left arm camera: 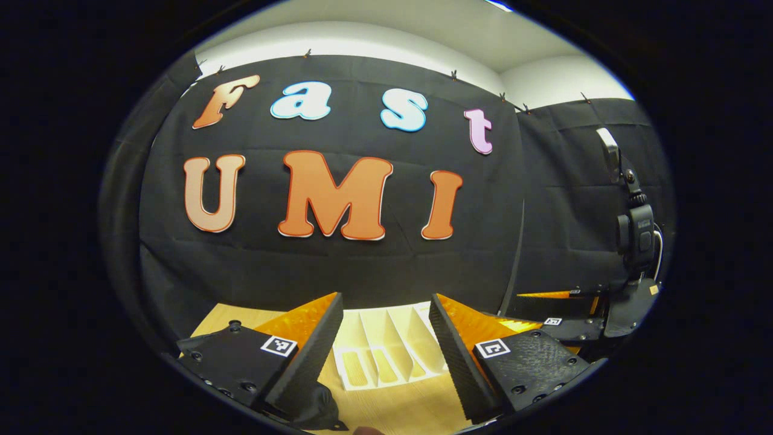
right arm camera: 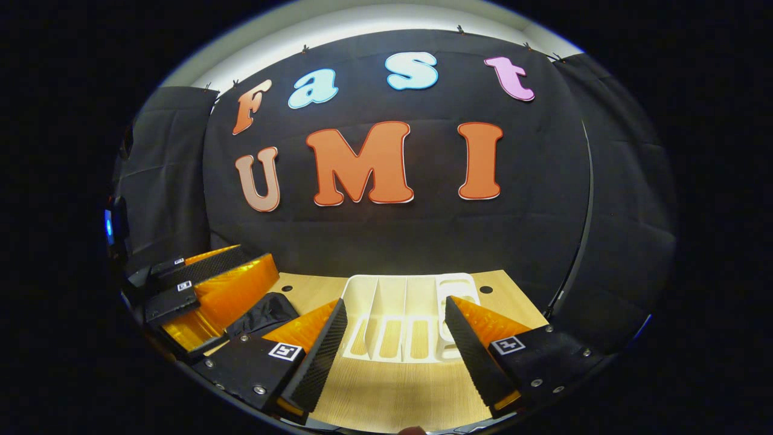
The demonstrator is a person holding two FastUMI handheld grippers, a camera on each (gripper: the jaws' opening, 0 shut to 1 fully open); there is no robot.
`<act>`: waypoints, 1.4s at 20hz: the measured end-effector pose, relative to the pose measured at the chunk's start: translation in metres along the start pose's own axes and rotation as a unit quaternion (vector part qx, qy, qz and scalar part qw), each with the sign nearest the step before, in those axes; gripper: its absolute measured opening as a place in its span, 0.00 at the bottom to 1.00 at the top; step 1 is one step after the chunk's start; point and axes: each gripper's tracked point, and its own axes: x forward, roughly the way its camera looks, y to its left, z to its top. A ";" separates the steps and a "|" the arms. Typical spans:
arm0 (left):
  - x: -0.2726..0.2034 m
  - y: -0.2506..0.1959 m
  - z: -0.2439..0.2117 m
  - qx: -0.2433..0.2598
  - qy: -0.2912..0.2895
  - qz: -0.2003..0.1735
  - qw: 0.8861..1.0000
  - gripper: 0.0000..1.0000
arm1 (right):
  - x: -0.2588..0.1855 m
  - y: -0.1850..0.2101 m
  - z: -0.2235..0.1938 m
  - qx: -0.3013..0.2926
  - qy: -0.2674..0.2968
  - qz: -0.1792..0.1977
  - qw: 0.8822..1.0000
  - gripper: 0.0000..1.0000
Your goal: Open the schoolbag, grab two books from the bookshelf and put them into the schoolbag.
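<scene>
Bookshelf (right arm camera: 398, 314) on table (right arm camera: 392, 393) — just ahead, between both tongs' (right arm camera: 395, 347) spread tips — schoolbag (right arm camera: 266, 314) left

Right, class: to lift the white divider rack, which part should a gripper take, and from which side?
Probably one upright divider of the white rack, from the near side: the dividers are thin and run front to back, so open jaws could straddle one, while the base lies flat on the table.

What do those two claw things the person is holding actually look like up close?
Each claw, left and right, has two wedge-shaped fingers with ribbed inner faces, bolted to dark plates with small screws. Each plate carries a square black-and-white marker. Clear orange panels sit behind the fingers.
</scene>
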 end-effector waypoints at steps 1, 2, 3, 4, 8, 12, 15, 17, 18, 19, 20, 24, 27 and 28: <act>0.000 0.003 0.008 -0.009 -0.016 0.002 1.000 0.92 | 0.004 -0.001 0.001 0.004 0.001 -0.010 1.000 0.98; -0.002 0.005 0.012 -0.018 -0.015 -0.002 1.000 0.92 | 0.004 0.002 0.002 0.013 0.010 -0.010 1.000 0.98; -0.006 0.007 0.012 -0.019 -0.013 -0.003 1.000 0.92 | 0.003 0.008 0.004 0.020 0.007 -0.005 1.000 0.98; -0.008 0.012 0.015 -0.015 -0.021 -0.003 1.000 0.91 | 0.004 0.007 0.008 0.016 -0.003 -0.009 1.000 0.98; -0.007 0.024 0.004 -0.028 -0.006 0.005 1.000 0.91 | 0.001 0.012 0.010 0.015 -0.017 -0.027 0.999 0.98; -0.021 0.038 0.001 -0.025 -0.008 0.012 1.000 0.95 | -0.003 0.018 0.010 0.010 -0.025 -0.030 0.999 0.98; -0.032 0.035 -0.004 -0.018 -0.006 0.016 1.000 0.95 | -0.009 0.023 0.009 -0.001 -0.031 -0.030 0.999 0.98; -0.035 0.032 -0.002 -0.006 -0.014 0.018 1.000 0.91 | -0.011 0.025 0.006 -0.004 -0.032 -0.030 0.999 0.98; -0.037 0.030 0.000 -0.005 -0.020 0.014 1.000 0.95 | -0.012 0.027 0.004 -0.005 -0.032 -0.027 0.999 0.98; -0.039 0.028 0.002 -0.002 -0.025 0.015 1.000 0.95 | -0.014 0.027 0.004 -0.007 -0.034 -0.030 0.999 0.98; -0.040 0.027 0.002 0.003 -0.027 0.017 0.999 0.95 | -0.012 0.025 0.006 -0.008 -0.037 -0.033 0.999 0.98; -0.040 0.024 -0.001 0.011 -0.028 0.023 0.999 0.95 | -0.016 0.025 0.006 -0.006 -0.048 -0.036 0.998 0.98; -0.042 0.026 -0.002 0.015 -0.031 0.032 0.999 0.95 | -0.017 0.024 0.007 -0.007 -0.052 -0.040 0.998 0.98; -0.041 0.028 -0.001 0.019 -0.033 0.035 0.999 0.95 | -0.017 0.024 0.005 -0.009 -0.054 -0.038 0.998 0.98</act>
